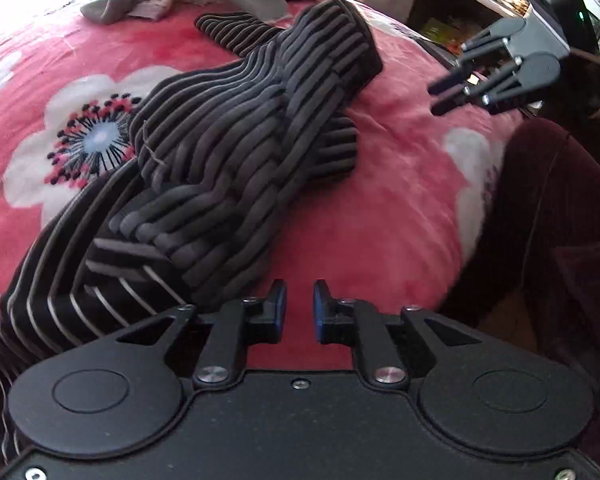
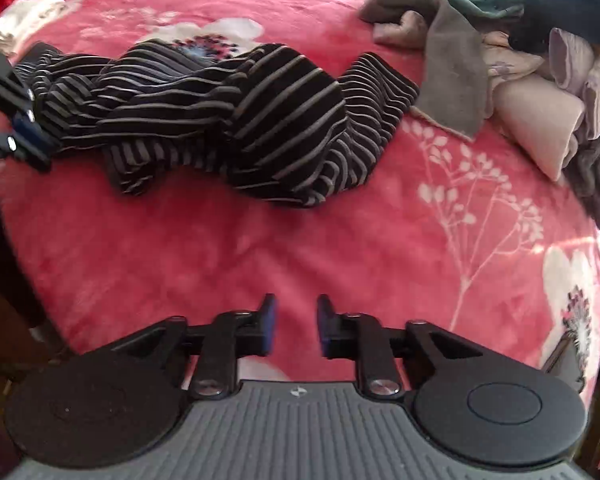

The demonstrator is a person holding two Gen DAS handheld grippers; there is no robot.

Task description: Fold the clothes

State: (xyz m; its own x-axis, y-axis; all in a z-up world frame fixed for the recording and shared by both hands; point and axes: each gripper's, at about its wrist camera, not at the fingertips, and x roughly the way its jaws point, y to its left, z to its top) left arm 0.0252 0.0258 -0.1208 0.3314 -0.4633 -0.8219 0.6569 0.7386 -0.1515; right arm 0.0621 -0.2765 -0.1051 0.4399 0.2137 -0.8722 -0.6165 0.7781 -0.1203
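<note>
The striped garment (image 2: pixel 228 120) lies bunched and twisted across the far part of the pink flowered blanket (image 2: pixel 260 248). Both the left gripper (image 1: pixel 300 306) and right gripper (image 2: pixel 296 322) stand slightly parted, holding nothing. A pinch could catch several layers or the soft blanket. A clothes pile (image 2: pixel 520 60) lies far right.

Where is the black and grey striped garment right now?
The black and grey striped garment lies crumpled across the pink floral blanket mid-frame in the right wrist view, left of the grey and pink clothes pile.
</note>
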